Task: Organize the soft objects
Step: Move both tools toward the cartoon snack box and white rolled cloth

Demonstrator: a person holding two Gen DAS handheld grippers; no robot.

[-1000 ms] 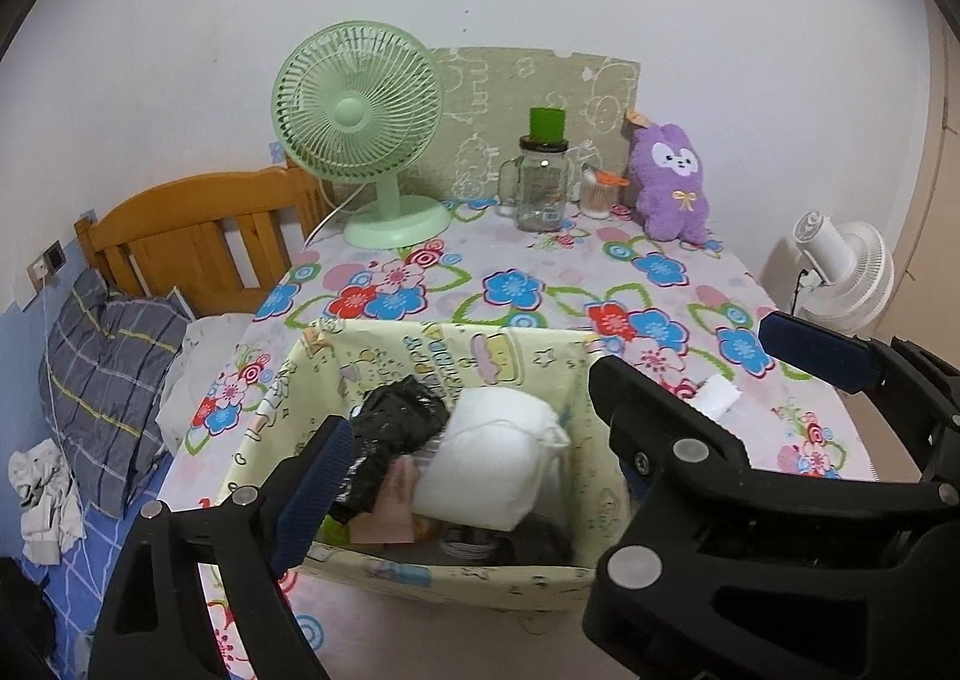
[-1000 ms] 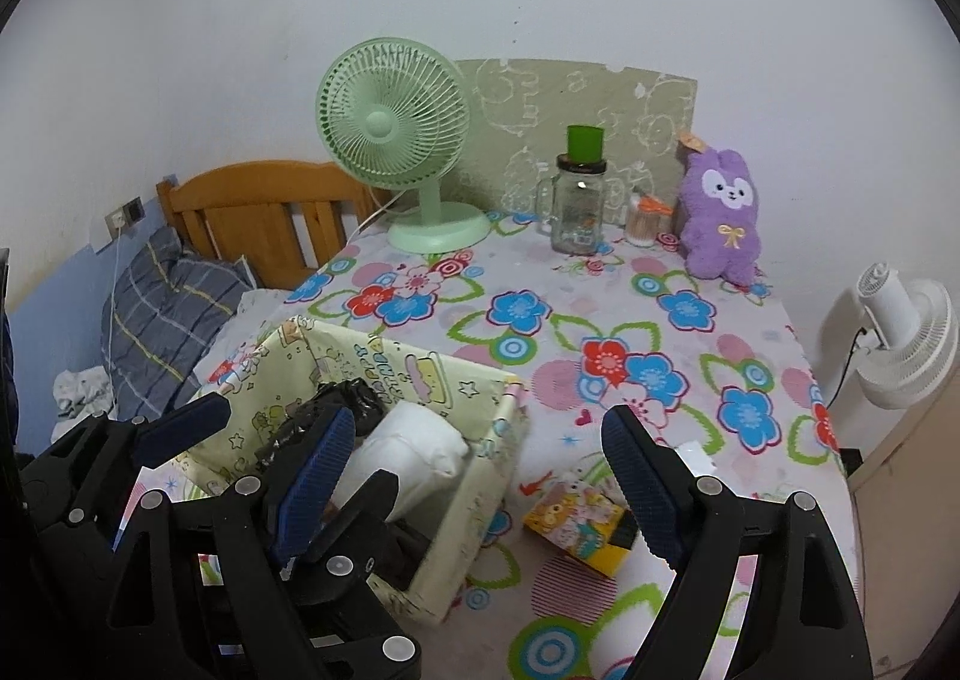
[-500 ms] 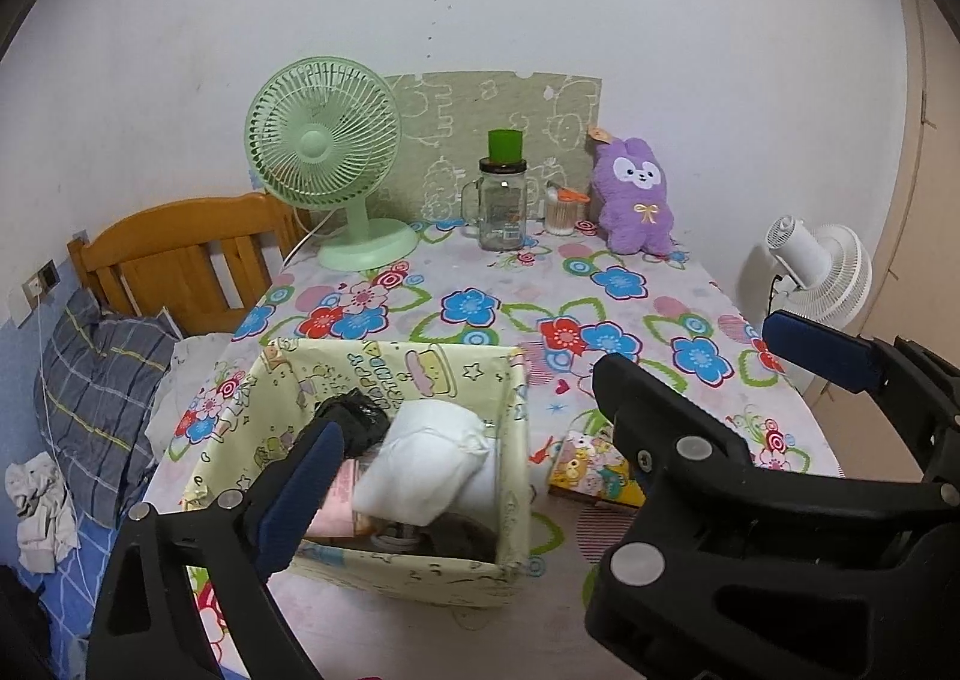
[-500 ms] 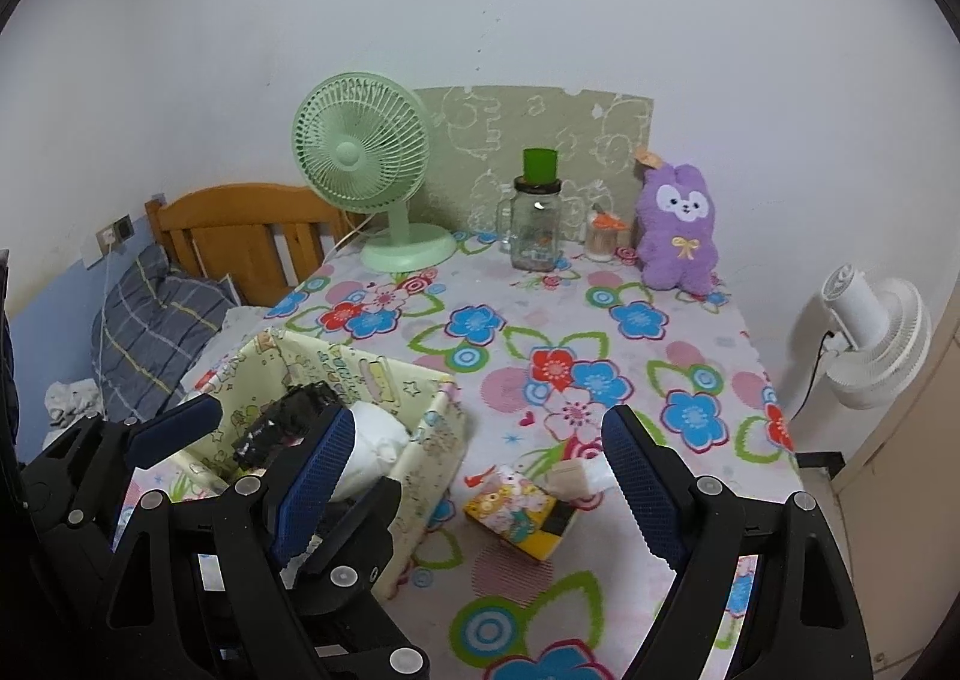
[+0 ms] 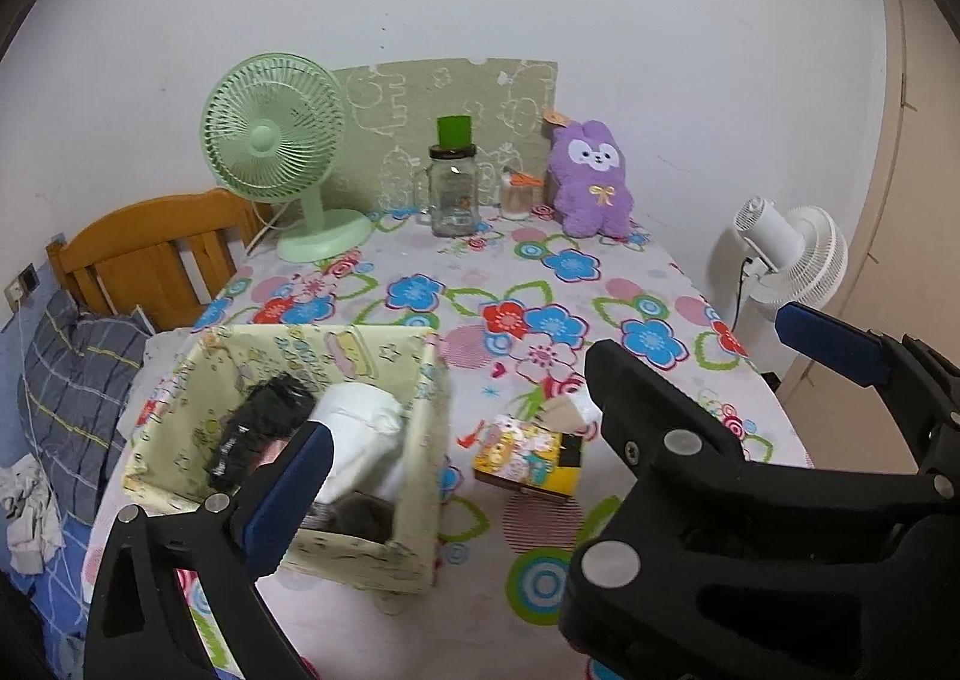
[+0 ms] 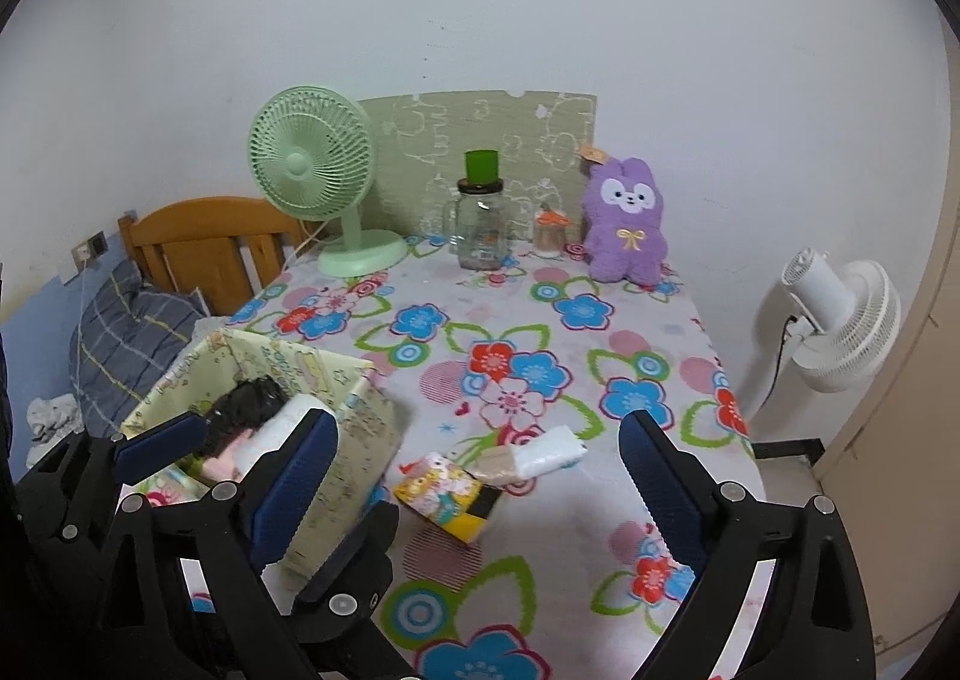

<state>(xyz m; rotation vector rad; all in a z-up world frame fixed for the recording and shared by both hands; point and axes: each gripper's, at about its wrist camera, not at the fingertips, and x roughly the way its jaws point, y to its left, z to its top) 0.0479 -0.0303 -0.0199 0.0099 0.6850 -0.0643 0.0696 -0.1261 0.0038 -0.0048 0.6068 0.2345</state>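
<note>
Far left, the fabric bin [image 5: 414, 440] on the worktop [image 5: 630, 284] already has a black soft thing [image 5: 264, 428] and a white bundle [image 5: 360, 428] stuffed in. The left gripper [image 5: 558, 422] is opening wide with nothing in it. Right of the bin, a colourful packet [image 6: 444, 497] and a white roll [image 6: 552, 452] lie loose. The right gripper [image 6: 474, 476] is opening too, empty. The purple plush [image 6: 624, 224] sits far right. I'd guess half done.

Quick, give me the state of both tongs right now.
Left tongs: opening wide, holding nothing; fabric bin and small box lie beyond them.
Right tongs: opening too, empty.
</note>
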